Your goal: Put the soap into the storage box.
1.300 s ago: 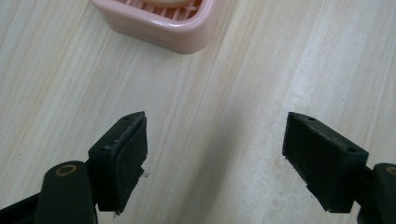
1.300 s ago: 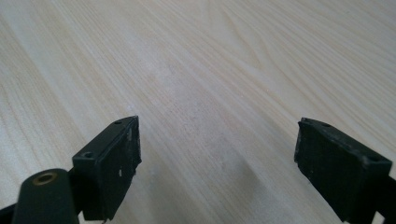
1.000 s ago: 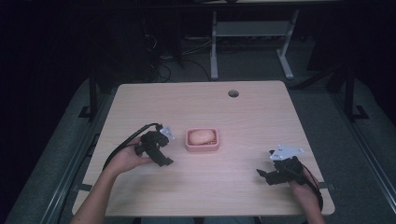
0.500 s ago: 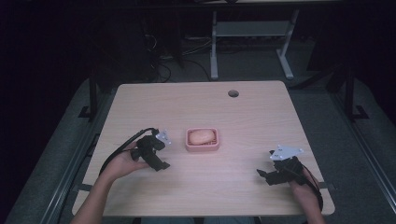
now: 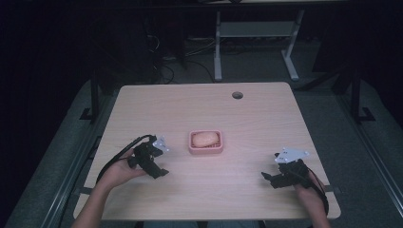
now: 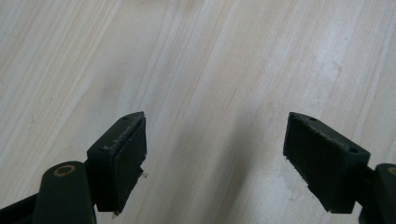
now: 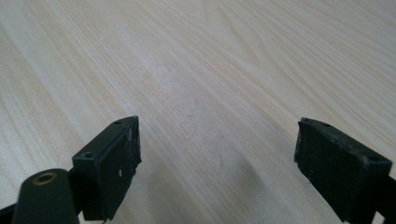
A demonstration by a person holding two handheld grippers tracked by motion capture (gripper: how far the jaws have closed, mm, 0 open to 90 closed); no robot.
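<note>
**Pink dish holds its pale lump mid-table; left gripper has drawn back**

While both grippers sit low over bare wood, the only container on the table [image 5: 266,114] is a small pink dish [image 5: 206,148] near the middle, and in it lies one pale, rounded lump [image 5: 206,138] that I cannot identify more closely; it sits inside the rim, not over it.

The left gripper [image 5: 153,164] is near the dish on its left but apart from it, its jaws spread wide with nothing between them; the left gripper view shows only wood grain in the gap. The right gripper [image 5: 273,179] rests well apart from the dish, toward the near right corner, jaws likewise wide apart and empty.

Compared with a second ago, the left gripper has slid away from the dish toward the near left, widening the gap. The right gripper and the dish lie as before.

Open tabletop surrounds the dish on every side. A round cable hole [image 5: 237,95] lies near the far edge. The right hand [image 5: 308,194] is close to the near edge and the right edge.
</note>
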